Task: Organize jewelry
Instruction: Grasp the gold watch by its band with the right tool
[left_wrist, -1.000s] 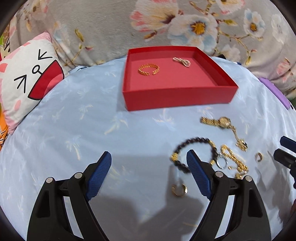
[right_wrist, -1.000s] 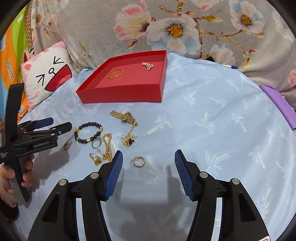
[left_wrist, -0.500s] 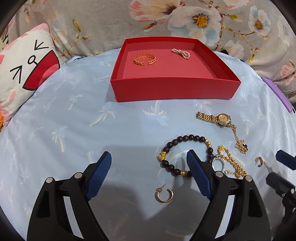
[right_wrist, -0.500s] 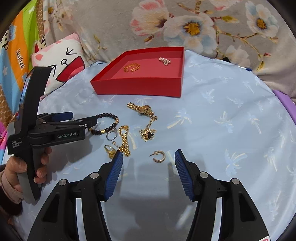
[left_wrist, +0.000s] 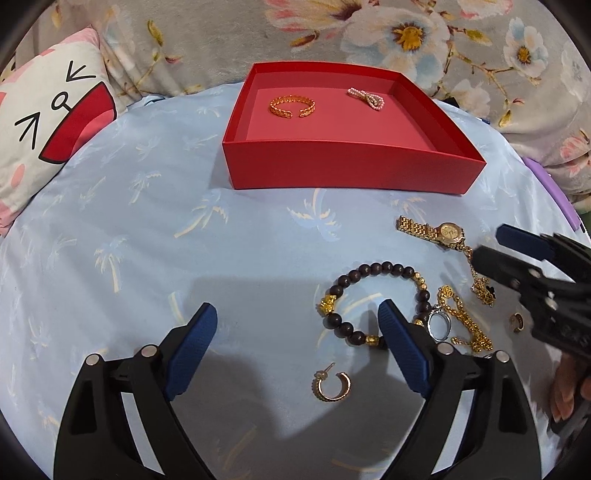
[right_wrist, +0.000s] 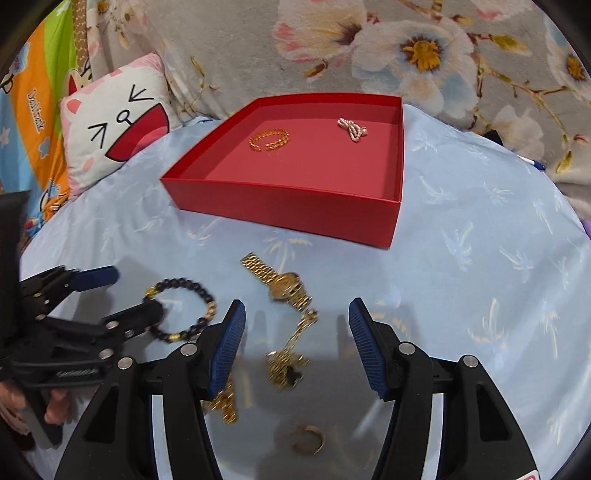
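A red box (left_wrist: 351, 173) (right_wrist: 280, 206) on the blue sheet holds a gold bangle (left_wrist: 291, 107) and a pearl piece (left_wrist: 367, 98). In front of it lie a dark bead bracelet (left_wrist: 373, 302), a gold watch (left_wrist: 447, 232) (right_wrist: 284, 286), a gold chain (left_wrist: 465, 325) and a hoop earring (left_wrist: 330, 386). My left gripper (left_wrist: 297, 314) (right_wrist: 129, 295) is opening over the earring and the bracelet's edge, its pads touching nothing. My right gripper (right_wrist: 297, 310) (left_wrist: 496, 247) stands open over a gold pendant chain (right_wrist: 291, 362), just short of the watch.
A cat-face cushion (left_wrist: 48, 122) lies at the left and a floral blanket (left_wrist: 406, 37) behind the box. A silver ring (left_wrist: 439, 325) and a small gold ring (left_wrist: 517, 321) sit among the chains. A purple object (left_wrist: 550, 184) lies at the right edge.
My right gripper has moved left and forward over the jewelry pile, so the pendant chain now lies between its fingers. My left gripper's jaws have spread slightly and it has tilted a little.
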